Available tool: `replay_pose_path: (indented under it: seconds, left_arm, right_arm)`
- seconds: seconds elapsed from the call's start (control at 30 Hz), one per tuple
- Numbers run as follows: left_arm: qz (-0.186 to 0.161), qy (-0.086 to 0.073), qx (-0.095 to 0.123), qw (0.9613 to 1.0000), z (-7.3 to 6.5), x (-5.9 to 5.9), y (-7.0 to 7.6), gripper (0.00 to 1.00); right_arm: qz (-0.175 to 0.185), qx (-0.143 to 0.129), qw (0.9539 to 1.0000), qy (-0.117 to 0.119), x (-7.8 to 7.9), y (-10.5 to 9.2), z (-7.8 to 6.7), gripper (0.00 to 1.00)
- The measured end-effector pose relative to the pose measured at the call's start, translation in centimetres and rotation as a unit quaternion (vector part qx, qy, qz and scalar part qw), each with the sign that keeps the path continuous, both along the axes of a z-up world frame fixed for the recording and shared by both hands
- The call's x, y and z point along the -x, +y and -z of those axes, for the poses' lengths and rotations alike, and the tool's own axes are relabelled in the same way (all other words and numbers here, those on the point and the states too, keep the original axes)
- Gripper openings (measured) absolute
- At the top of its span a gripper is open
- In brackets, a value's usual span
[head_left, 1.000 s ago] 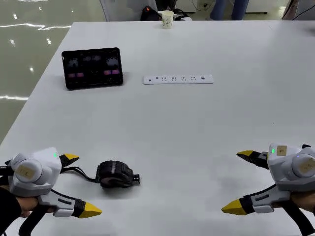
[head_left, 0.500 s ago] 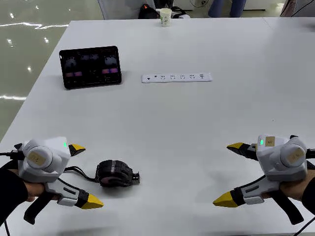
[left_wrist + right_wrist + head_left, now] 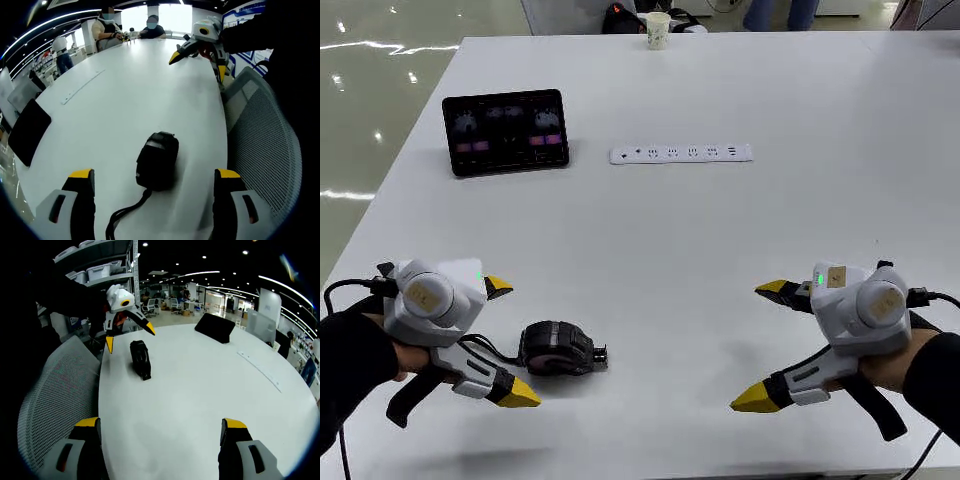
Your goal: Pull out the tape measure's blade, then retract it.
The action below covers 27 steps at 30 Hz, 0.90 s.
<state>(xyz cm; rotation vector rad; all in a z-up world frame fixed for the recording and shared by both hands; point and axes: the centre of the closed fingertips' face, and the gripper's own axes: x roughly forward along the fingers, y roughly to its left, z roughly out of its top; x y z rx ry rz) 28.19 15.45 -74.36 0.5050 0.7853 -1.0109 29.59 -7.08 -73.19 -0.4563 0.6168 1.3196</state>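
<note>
A black tape measure (image 3: 558,348) lies on the white table (image 3: 680,240) near the front left, its wrist strap trailing left. My left gripper (image 3: 508,340) stands open just left of it, yellow tips either side of the strap, not touching the case. In the left gripper view the tape measure (image 3: 157,160) sits just ahead between the open jaws. My right gripper (image 3: 767,343) hangs open at the front right, far from it, with nothing between its fingers. In the right gripper view the tape measure (image 3: 140,358) lies far off beside the left gripper (image 3: 127,325).
A dark tablet (image 3: 505,131) stands at the back left. A white power strip (image 3: 681,153) lies in the middle back and a paper cup (image 3: 658,30) at the far edge. A mesh chair (image 3: 260,150) sits by the table's near edge.
Both grippers have moved inward and up the table a little; the left one has closed in on the tape measure. The tape measure has stayed in place.
</note>
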Motion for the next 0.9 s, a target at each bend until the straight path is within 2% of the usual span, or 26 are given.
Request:
replay_pose_path:
  seconds: [0.13,0.47,0.7,0.83,0.9]
  left_arm:
    - [0.018,0.006,-0.006,0.9998,0.4,0.0,-0.5,0.94]
    - [0.057,0.007,-0.033,0.9978,1.1,-1.0,-1.9,0.76]
    - [0.082,0.028,-0.053,0.9948,2.3,-0.8,-2.3,0.63]
    - [0.096,0.03,-0.065,0.9928,3.0,-0.9,-2.5,0.57]
    - [0.103,0.034,-0.069,0.9918,3.2,-0.9,-2.7,0.49]
  right_arm:
    - [-0.01,0.003,0.9999,-0.003,-0.1,0.8,0.3,0.99]
    - [-0.029,0.002,0.9996,-0.002,0.0,3.7,0.8,0.99]
    - [-0.035,-0.008,0.9993,0.004,0.0,5.7,0.6,0.99]
    - [-0.034,-0.011,0.9993,0.008,-0.2,6.6,0.7,0.99]
    - [-0.035,-0.012,0.9993,0.011,-0.2,7.2,0.9,0.99]
